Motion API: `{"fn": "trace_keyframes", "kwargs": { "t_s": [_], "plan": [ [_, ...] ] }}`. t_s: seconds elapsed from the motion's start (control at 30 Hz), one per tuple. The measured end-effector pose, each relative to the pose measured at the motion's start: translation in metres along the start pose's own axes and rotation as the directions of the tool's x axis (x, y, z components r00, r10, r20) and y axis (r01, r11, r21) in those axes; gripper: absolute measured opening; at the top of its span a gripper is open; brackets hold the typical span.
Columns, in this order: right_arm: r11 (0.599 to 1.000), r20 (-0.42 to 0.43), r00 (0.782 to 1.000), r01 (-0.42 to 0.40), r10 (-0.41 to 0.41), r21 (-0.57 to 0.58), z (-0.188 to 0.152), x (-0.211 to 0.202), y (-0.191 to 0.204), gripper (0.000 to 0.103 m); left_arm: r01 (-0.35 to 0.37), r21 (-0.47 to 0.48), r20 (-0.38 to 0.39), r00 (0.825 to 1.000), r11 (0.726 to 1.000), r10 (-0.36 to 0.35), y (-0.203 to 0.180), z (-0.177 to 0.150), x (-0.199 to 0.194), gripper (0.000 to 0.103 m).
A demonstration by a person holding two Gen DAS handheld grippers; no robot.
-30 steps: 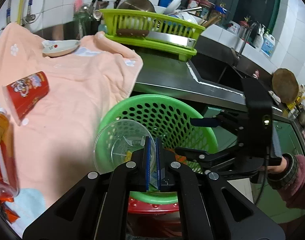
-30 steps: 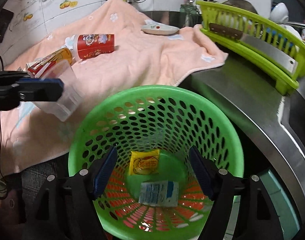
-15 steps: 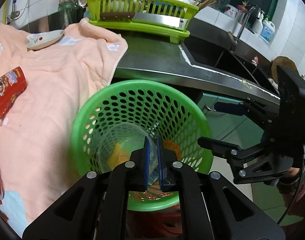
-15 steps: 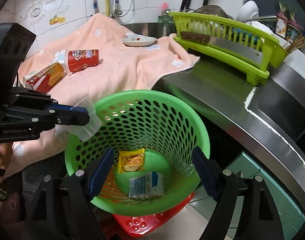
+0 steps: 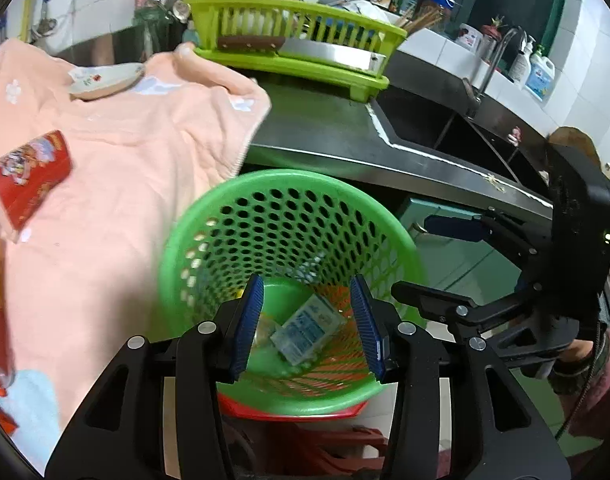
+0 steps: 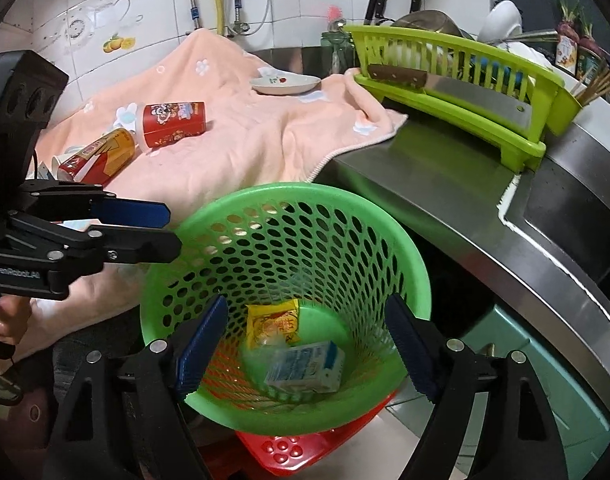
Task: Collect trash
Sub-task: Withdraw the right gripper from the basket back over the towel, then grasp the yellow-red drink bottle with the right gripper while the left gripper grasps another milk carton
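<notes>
A peach towel (image 6: 241,128) drapes over the steel worktop (image 6: 445,184). A small dish (image 6: 286,84) rests on its far part. To the right, a lime dish rack (image 6: 457,80) carries a cleaver (image 6: 453,88); a sink (image 5: 457,136) lies beyond.

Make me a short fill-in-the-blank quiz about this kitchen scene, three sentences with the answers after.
1. The blue and white carton lies inside the ____ basket.
2. The left gripper has its jaws ____.
3. The red cup lies on its side on the ____ towel.

Answers: green; open; peach
</notes>
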State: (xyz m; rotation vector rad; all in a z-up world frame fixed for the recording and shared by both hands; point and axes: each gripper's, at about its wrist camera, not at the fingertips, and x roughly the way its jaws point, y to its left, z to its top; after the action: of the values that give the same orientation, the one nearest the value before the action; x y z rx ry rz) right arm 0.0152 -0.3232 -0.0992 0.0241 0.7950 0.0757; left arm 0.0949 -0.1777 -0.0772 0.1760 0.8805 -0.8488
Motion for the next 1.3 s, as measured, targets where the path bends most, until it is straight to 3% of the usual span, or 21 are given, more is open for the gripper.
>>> {"fn": "trace_keyframes", "kwargs": {
  "t_s": [0.27, 0.47, 0.6, 0.87, 1.1, 1.3],
  "plan": [
    [0.997, 0.003, 0.997, -0.073, 0.073, -0.025, 0.024, 0.010, 0.020, 0.078, -0.117, -0.026, 0.068, 0.991, 0.993, 0.119, 0.026, 0.001, -0.047, 0.045],
    [0.986, -0.002, 0.987, -0.158, 0.158, -0.053, 0.051, 0.018, 0.045, 0.078, -0.207, -0.095, 0.102, 0.971, 0.974, 0.216, 0.061, -0.001, -0.091, 0.046],
    [0.973, -0.016, 0.977, -0.213, 0.212, -0.088, 0.070, 0.026, 0.068, 0.078, -0.285, -0.130, 0.113, 0.947, 0.950, 0.300, 0.084, -0.008, -0.120, 0.051],
    [0.931, -0.073, 0.940, -0.340, 0.334, -0.130, 0.114, 0.049, 0.125, 0.078, -0.441, -0.218, 0.106, 0.876, 0.871, 0.470, 0.140, -0.042, -0.183, 0.065],
    [0.890, -0.135, 0.897, -0.438, 0.422, -0.126, 0.149, 0.076, 0.183, 0.078, -0.511, -0.229, 0.070, 0.840, 0.829, 0.537, 0.171, -0.072, -0.209, 0.071],
    [0.867, -0.181, 0.866, -0.488, 0.465, -0.106, 0.175, 0.103, 0.229, 0.078, -0.533, -0.245, 0.046, 0.828, 0.810, 0.559, 0.192, -0.092, -0.216, 0.075]
  ]
}}
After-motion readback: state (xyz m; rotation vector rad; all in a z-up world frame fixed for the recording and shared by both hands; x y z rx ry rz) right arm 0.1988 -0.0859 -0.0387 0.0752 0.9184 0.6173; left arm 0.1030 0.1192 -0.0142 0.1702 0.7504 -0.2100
